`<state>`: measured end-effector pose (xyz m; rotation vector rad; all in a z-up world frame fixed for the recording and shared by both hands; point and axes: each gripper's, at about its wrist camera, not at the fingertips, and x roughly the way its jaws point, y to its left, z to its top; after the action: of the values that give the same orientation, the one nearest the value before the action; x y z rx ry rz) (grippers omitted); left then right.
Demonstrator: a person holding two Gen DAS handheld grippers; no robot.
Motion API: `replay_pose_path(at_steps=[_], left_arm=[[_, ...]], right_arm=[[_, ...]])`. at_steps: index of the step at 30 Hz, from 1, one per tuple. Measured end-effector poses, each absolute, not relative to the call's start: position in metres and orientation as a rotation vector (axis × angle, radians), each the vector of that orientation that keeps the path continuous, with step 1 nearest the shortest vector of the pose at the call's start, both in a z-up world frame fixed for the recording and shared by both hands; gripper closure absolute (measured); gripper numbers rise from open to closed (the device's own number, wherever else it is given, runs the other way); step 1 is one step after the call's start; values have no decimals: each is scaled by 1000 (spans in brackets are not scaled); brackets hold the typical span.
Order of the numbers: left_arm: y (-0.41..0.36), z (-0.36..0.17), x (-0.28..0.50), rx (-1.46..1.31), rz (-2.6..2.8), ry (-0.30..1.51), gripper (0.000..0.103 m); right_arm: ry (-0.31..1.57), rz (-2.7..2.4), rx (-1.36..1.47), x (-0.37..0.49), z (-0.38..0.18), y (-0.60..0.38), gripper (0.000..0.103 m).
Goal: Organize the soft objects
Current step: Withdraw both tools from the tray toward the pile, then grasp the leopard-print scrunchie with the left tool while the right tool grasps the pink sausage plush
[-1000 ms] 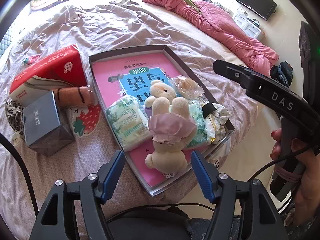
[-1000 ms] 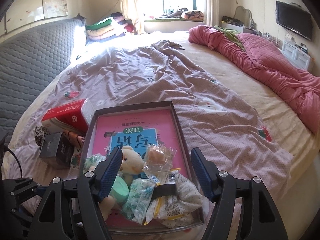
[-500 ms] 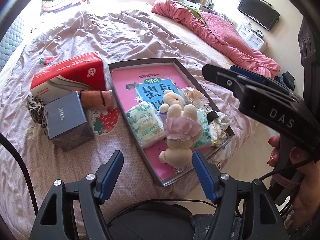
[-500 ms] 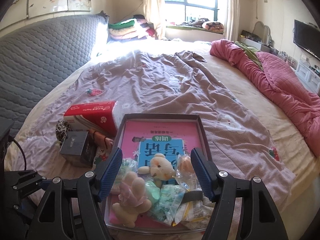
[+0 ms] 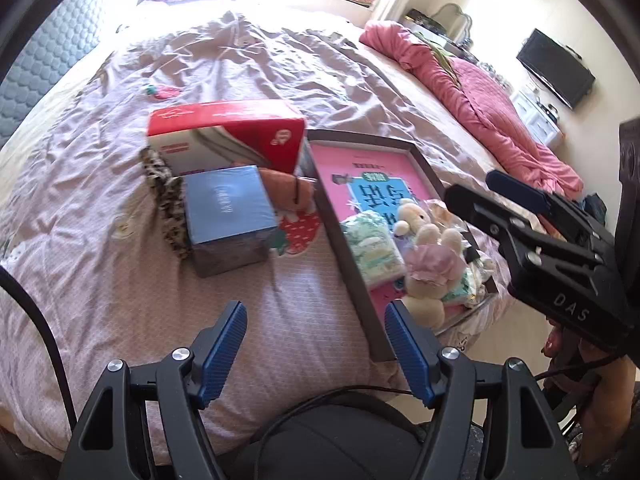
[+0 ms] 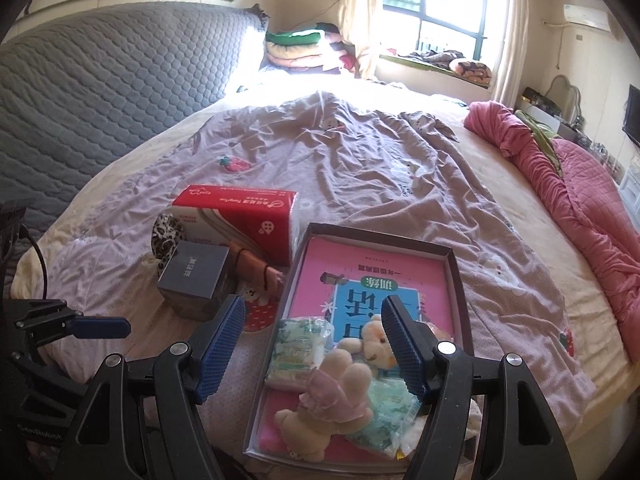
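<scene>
Both grippers empty, jaws apart. L gripper (image 5: 315, 344) hangs over bare sheet (image 5: 280, 288) just beside the tray (image 5: 362, 296); R gripper (image 6: 313, 342) sits over the tray's near end, nothing between the pads

Soft stuff is in two spots. In the tray: plush bunny (image 5: 430, 268) w/ pink skirt lying on the near end, small bear (image 6: 374, 340) just behind it, tissue pack (image 6: 300, 350) touching the bunny's side, a few crinkly wrapped bits partly hidden under the toys. Outside, left of the tray: red tissue pack (image 5: 228, 136), blue box (image 5: 230, 214) in front of it, brown plush (image 5: 290, 194) wedged between box and tray wall, leopard-print cloth (image 5: 170, 208) tucked behind the box

Handling, my guess: bunny is light and squashy, won't slip on ribbed pads; pinch the torso or skirt, not a limb, or it'll flop and drag neighbours. Wrapped packs are light but slick film, so grip across the short width. Brown plush is jammed in, may nudge the box when pulled

L view shows R gripper from the side w/ a hand (image 5: 600, 396) on its handle, plus the leopard cloth's full length. R view shows the whole tray floor, the book cover under the toys, and the L gripper's fingertip at far left
</scene>
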<state>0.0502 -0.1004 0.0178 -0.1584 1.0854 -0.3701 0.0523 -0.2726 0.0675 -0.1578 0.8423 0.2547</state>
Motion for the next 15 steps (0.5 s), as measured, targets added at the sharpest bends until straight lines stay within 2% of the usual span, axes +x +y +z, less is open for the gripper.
replay_pose_path(at_steps=[15], left_arm=[[-18,10,65,-332,-224,1081,32]], right_arm=[[864,327,-266,53,50,-241,30]])
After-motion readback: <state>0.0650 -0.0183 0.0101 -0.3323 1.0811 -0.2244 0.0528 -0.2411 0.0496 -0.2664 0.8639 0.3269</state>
